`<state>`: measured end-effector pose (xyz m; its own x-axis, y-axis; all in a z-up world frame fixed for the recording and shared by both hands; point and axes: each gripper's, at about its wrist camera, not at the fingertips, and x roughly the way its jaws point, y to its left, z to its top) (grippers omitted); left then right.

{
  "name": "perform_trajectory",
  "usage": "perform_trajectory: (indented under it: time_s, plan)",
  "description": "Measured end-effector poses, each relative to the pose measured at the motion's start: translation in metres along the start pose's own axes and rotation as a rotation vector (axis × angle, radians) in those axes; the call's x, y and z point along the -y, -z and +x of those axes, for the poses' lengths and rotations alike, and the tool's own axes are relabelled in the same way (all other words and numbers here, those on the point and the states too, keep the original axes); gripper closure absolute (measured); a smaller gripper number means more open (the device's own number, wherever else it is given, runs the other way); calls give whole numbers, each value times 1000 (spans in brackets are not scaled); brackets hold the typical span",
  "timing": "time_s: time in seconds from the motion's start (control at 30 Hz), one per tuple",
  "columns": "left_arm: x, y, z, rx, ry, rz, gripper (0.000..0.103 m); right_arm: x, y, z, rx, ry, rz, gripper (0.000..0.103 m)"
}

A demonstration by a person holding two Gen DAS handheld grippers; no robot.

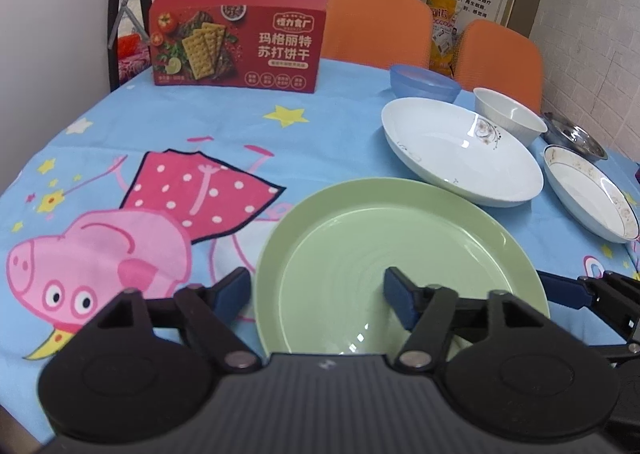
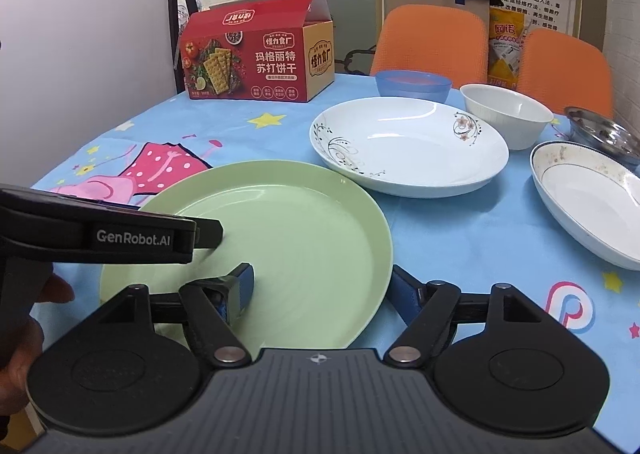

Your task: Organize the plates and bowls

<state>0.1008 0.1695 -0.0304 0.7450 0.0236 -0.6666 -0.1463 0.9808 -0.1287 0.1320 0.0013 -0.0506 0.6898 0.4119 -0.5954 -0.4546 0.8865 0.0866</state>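
Green plate [image 1: 400,254] flat; white dishes [image 1: 460,154], bowls [image 2: 506,114] beyond.

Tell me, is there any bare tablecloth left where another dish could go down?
Yes: the widest open patch is the pig-print cloth between the red cracker box and the green plate. The right side is crowded: floral white dish, blue bowl, white bowl, steel bowl and rimmed plate sit close together.
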Motion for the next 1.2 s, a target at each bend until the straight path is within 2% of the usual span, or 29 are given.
perform_trajectory:
  time_s: [0.1,0.17,0.4,0.57,0.7,0.87,0.97,1.1,1.2]
  plan:
    - [-12,-1,-22,76,-17,-25,29,17,5,-22,50,28,51,0]
    - [-18,-4,-29,88,-31,-51,29,29,6,-30,62,53,79,0]
    - [-19,-4,-27,49,-5,-89,29,55,9,-41,79,90,147,0]
    - [-6,-7,-20,31,16,-55,29,66,9,-39,66,82,165,0]
    - [9,-26,-8,32,26,0,28,75,-10,-33,82,83,137,0]
    - [31,-68,19,41,31,88,28,83,-54,-5,87,127,40,0]
    - [41,-96,46,23,68,131,28,91,-78,24,60,138,-7,0]
    - [47,-123,89,-50,104,160,28,98,-96,63,-4,147,-43,0]
    - [46,-134,108,-60,112,166,28,99,-101,84,-37,135,-60,0]
